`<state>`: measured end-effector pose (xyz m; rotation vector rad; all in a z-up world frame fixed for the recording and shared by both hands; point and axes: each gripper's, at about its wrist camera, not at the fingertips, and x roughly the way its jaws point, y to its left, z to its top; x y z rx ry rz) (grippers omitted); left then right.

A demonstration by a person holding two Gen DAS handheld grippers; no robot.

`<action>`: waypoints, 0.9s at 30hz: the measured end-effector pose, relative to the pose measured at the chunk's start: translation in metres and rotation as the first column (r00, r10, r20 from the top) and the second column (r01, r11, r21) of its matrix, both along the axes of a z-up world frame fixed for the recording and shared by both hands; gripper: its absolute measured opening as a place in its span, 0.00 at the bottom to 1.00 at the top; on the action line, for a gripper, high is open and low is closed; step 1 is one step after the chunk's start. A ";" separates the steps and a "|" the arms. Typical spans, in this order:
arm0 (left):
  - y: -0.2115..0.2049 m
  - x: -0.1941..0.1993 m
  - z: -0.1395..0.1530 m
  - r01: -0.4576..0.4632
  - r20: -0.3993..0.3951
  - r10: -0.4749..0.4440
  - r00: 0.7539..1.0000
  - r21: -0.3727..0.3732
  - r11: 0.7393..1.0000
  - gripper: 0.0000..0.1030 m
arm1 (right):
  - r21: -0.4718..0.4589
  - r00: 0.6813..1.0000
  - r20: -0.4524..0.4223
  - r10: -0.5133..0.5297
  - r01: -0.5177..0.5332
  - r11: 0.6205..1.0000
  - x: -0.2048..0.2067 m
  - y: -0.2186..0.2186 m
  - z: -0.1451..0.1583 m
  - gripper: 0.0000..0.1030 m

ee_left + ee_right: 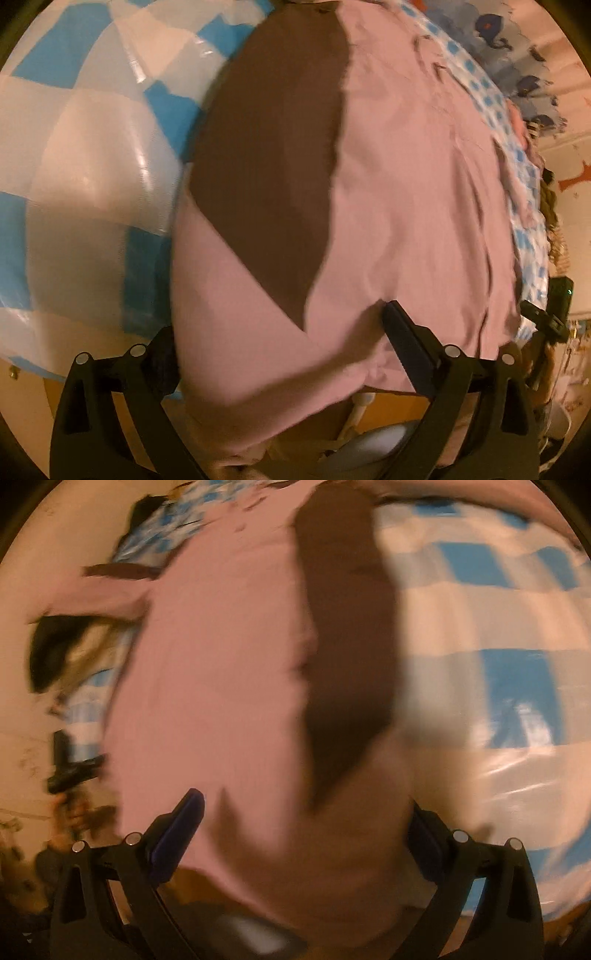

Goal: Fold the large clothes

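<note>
A large pink garment [406, 206] with a brown panel [266, 177] lies spread on a table covered by a blue-and-white checked cloth [74, 147]. My left gripper [280, 332] is open wide; its fingers [406, 343] straddle the garment's near hem, which hangs over the table edge. In the right wrist view the same pink garment [214, 686] and brown panel [347, 635] fill the middle. My right gripper [306, 819] is open wide too, its fingers [177, 834] on either side of the near hem. The view is blurred by motion.
The checked tablecloth [498, 657] shows bare beside the garment. A whale-print cloth [517, 55] lies beyond the far end. The other gripper [554, 310] shows at the left view's right edge, and again in the right view [70, 768]. Wooden floor lies below the table edge.
</note>
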<state>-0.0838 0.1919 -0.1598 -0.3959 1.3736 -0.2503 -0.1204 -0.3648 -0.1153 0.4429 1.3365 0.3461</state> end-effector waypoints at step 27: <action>0.033 -0.044 0.081 -0.038 0.159 -0.021 0.987 0.361 0.932 0.67 | 0.156 0.942 0.224 -0.250 0.219 0.963 -0.065 -0.087 0.064 0.77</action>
